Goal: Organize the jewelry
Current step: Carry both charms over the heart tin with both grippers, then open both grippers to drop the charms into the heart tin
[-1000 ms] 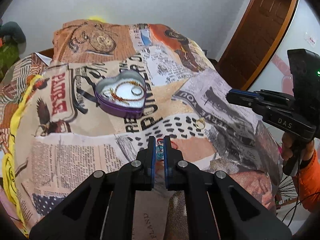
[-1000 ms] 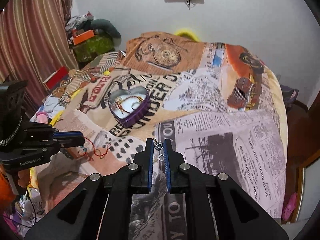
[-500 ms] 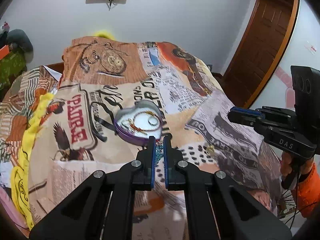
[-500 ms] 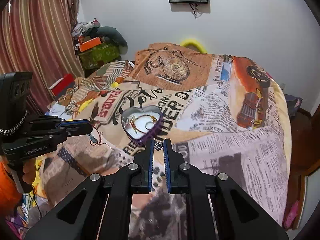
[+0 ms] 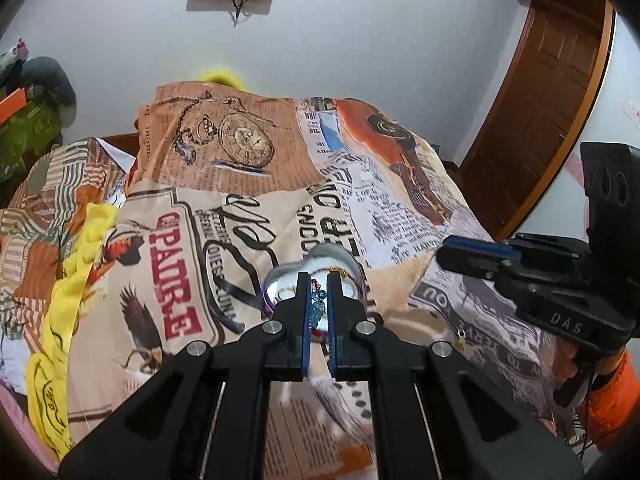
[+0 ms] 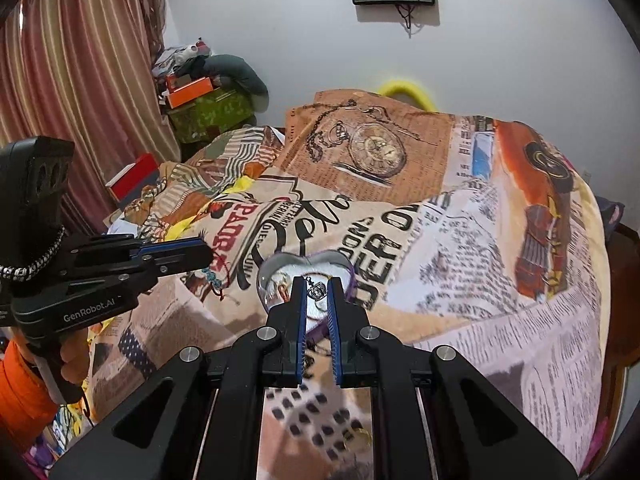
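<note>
A purple heart-shaped tin with a silver inside lies on the printed bedspread; it also shows in the right wrist view with gold jewelry in it. My left gripper is shut on a blue beaded bracelet with a red cord, held just before the tin. From the right wrist view the bracelet hangs from the left gripper's tips. My right gripper is shut on a small silver crown pendant, held over the tin.
A gold ring lies on the bedspread near me, below my right gripper. A yellow cloth runs along the bed's left side. A wooden door stands at the right, boxes and curtains at the left.
Both grippers have lifted off the bedspread with their pieces and moved forward toward the heart tin. The gold ring has stayed behind on the bedspread.
</note>
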The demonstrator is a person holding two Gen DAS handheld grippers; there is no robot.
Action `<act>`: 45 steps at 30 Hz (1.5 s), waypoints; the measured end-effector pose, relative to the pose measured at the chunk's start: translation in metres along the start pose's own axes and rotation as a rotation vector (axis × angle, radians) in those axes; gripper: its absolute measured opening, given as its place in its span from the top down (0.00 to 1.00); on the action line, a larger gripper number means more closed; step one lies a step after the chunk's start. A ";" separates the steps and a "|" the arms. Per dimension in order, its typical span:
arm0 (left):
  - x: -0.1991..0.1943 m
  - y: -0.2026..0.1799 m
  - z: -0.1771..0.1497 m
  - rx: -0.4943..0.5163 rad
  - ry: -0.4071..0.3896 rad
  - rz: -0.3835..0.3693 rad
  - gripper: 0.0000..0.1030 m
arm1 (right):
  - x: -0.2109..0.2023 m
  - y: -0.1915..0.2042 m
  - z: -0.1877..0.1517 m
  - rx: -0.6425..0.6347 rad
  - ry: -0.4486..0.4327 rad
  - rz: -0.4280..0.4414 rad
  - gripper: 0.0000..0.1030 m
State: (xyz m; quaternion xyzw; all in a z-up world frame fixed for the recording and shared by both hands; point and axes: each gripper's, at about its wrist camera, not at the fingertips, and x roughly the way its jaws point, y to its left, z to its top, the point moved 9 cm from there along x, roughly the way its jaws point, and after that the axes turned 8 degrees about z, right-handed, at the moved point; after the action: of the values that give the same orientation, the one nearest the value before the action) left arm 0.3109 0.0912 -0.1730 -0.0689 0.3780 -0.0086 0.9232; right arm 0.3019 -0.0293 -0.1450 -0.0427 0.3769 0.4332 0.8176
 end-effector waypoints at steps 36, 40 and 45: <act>0.088 0.013 -0.016 -0.028 0.164 -0.042 0.95 | 0.091 -0.012 -0.018 0.051 0.206 0.055 0.91; 0.086 0.014 -0.018 -0.015 0.169 -0.030 0.95 | 0.095 -0.014 -0.023 0.073 0.231 0.071 0.91; 0.079 0.011 -0.020 0.029 0.162 0.006 0.94 | 0.093 -0.012 -0.025 0.073 0.251 0.072 0.91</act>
State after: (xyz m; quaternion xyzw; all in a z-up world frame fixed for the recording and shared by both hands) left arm 0.3529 0.0948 -0.2431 -0.0535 0.4513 -0.0165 0.8906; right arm 0.3283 0.0167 -0.2265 -0.0532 0.4929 0.4397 0.7489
